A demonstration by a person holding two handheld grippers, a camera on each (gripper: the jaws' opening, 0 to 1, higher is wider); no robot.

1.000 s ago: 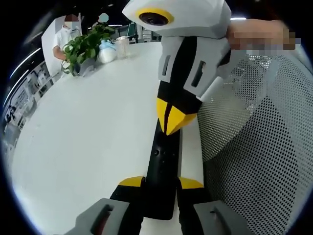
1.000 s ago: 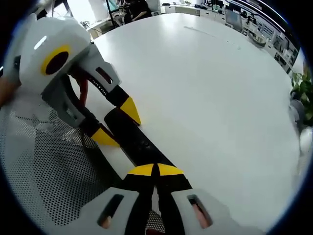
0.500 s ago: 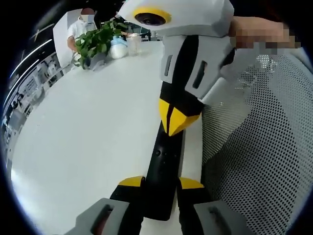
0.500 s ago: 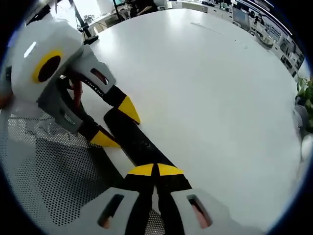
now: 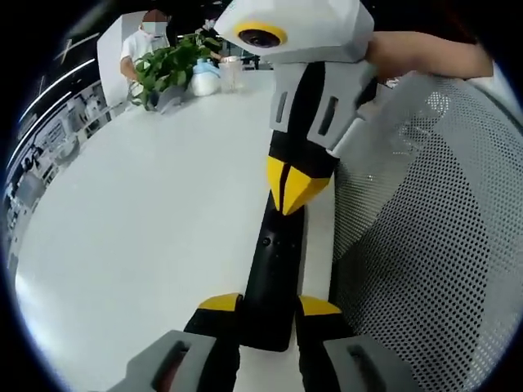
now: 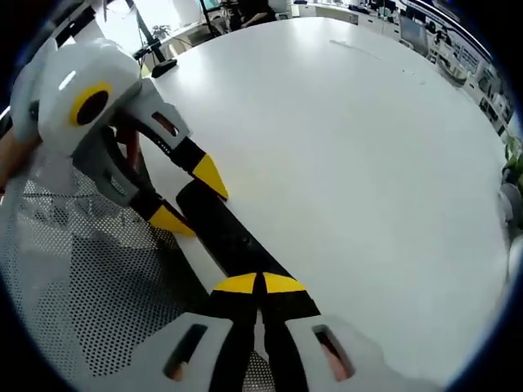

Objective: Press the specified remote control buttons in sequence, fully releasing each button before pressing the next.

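Note:
A long black remote [image 5: 274, 273] runs up the left gripper view, near the white table's edge. My left gripper [image 5: 270, 305] is shut on its near end, one yellow tip on each side. My right gripper [image 5: 294, 189] comes down from above, shut, its joined yellow tips on the remote's far part. In the right gripper view the same remote [image 6: 219, 231] stretches away from my shut right gripper [image 6: 260, 283]. The left gripper [image 6: 188, 198] clasps its far end from the left.
The white table [image 5: 147, 212] spreads to the left. A grey mesh chair back [image 5: 425, 245] stands close on the right. At the table's far end are a green plant [image 5: 167, 69], a white bottle [image 5: 204, 82], a cup [image 5: 231, 73] and a person [image 5: 151, 37].
Both views have shifted a little with the hands. The right gripper's shut tips stay on the remote's far part, and the left gripper keeps its hold.

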